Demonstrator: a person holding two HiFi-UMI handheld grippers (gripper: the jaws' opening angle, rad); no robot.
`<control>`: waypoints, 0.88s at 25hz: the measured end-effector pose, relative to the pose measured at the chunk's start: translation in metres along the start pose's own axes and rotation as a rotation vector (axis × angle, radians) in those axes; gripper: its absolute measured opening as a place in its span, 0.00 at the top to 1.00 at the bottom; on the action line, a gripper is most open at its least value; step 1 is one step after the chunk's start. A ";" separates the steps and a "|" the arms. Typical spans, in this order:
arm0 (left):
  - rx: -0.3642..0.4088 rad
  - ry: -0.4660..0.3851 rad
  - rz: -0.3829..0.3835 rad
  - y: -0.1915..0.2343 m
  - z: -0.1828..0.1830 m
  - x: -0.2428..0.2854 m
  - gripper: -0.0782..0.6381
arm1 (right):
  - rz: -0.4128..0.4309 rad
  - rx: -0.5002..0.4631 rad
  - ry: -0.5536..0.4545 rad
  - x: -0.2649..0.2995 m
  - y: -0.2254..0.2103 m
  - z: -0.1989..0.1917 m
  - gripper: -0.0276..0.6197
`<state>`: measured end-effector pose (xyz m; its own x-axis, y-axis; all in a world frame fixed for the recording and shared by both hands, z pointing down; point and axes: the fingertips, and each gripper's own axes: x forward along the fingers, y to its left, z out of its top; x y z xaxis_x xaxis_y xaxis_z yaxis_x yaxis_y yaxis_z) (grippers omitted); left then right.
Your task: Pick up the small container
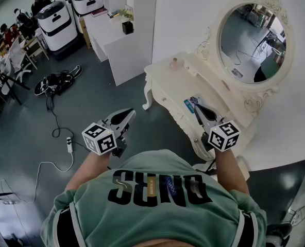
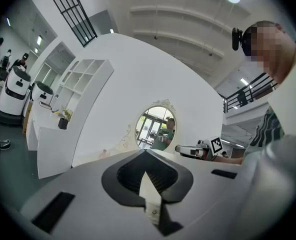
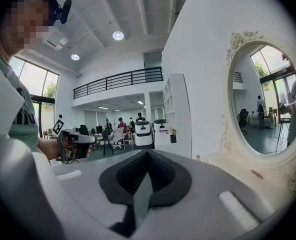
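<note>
A small pinkish container (image 1: 174, 64) stands on the far left corner of a cream vanity table (image 1: 165, 81) with an oval mirror (image 1: 253, 41). It also shows faintly as the pink container (image 2: 104, 153) in the left gripper view. My left gripper (image 1: 129, 112) hangs over the floor, left of the vanity and well short of the container, jaws shut and empty. In its own view the left gripper (image 2: 146, 151) points toward the mirror. My right gripper (image 1: 198, 107) hovers over the vanity's near end, shut with nothing in it. In its own view, the right gripper (image 3: 147, 151) has its jaws meeting at the tips.
A blue packet (image 1: 190, 105) lies on the vanity by the right gripper. White shelving (image 1: 122, 40) stands to the vanity's left. Two white-and-black machines (image 1: 57, 22) are at the back. Cables and a power strip (image 1: 69, 144) trail over the grey floor, beside a dark bundle (image 1: 54, 82).
</note>
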<state>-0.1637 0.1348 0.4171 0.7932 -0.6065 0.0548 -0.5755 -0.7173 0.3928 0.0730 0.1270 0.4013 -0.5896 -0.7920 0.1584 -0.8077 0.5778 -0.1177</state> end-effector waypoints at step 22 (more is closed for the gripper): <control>0.011 0.005 0.005 -0.011 -0.002 0.018 0.89 | 0.023 -0.003 -0.015 -0.002 -0.012 0.005 0.95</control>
<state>-0.1427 0.1323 0.4161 0.7911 -0.6086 0.0619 -0.5821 -0.7178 0.3821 0.0838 0.1212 0.3970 -0.6083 -0.7811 0.1411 -0.7937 0.5967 -0.1183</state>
